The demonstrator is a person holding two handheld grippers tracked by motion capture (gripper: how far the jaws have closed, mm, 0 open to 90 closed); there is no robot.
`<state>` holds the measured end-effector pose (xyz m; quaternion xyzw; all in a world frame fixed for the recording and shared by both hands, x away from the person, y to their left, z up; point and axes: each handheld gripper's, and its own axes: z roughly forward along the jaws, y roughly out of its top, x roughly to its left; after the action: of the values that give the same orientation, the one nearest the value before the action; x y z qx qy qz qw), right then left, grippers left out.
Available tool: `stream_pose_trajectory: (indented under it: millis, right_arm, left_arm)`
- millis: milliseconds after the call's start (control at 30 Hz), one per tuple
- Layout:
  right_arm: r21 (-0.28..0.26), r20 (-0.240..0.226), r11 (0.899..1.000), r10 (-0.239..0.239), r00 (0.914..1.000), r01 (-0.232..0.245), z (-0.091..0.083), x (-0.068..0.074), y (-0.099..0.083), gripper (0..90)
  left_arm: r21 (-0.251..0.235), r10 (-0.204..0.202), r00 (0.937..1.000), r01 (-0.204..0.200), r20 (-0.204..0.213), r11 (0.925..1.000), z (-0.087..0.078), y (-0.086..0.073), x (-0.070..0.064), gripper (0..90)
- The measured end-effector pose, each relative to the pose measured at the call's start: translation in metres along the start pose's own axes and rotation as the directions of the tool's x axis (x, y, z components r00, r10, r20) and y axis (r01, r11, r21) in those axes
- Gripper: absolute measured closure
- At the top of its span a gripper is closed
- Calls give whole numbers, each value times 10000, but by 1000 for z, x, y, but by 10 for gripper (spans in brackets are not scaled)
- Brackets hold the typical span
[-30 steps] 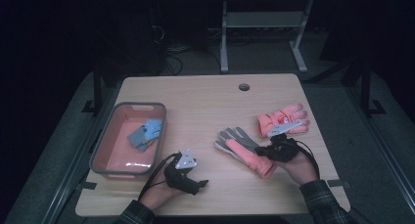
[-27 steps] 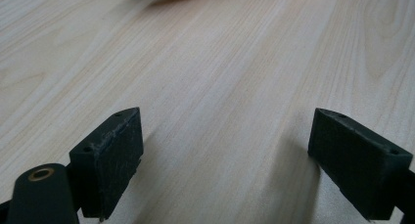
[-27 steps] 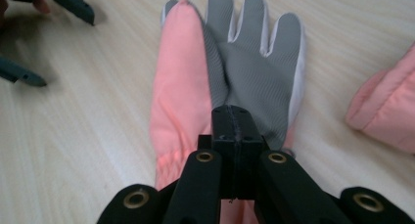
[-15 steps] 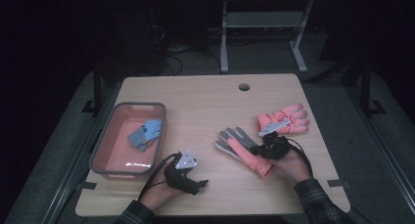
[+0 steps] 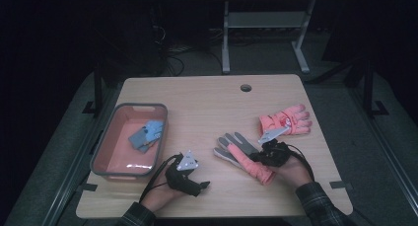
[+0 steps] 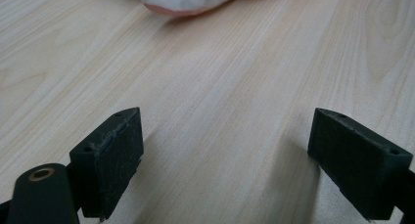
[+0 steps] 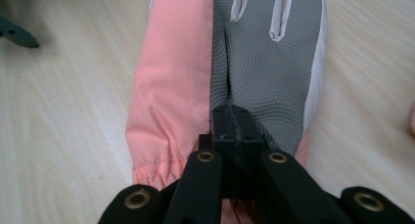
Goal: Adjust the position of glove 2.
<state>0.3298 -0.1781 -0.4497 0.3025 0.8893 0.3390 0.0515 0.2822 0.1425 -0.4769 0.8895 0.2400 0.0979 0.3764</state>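
my right tool (image 5: 261,158) is pinched tight on the grey-palmed glove (image 5: 241,154), its jaws closed over a fold of the mesh palm near the cuff, as the right gripper view shows (image 7: 234,131). that glove lies palm up on the bench (image 5: 207,102), a little right of the middle, fingers pointing toward the tray side and its pink cuff toward the near edge. just beyond my right hand (image 5: 291,169) the second pink glove (image 5: 286,122) lies flat, close to the bench's right edge and near enough that my tool's grey plate reaches over toward it. my left tool (image 5: 197,185) rests low at the near edge with its jaws spread wide and nothing between them (image 6: 220,150); only bare wood lies ahead of it, with a pale glove edge (image 6: 188,0) farther on. at the left stands the pink tray (image 5: 101,152), holding some blue-grey pieces (image 5: 147,135), well apart from both gloves. between tray and gloves the bench is open, and the far half up to the cable hole (image 5: 245,88) is free for moving.
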Motion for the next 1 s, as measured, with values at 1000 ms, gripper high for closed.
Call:
stream_pose_trajectory:
  millis: [1000]
  right_arm:
    - [-1061, -448, 9940, -315, 9985, 266, -18, 22, 15, 899]
  left_arm:
    - [-29, 31, 10000, -31, -35, 10000, 0, 0, 0, 124]
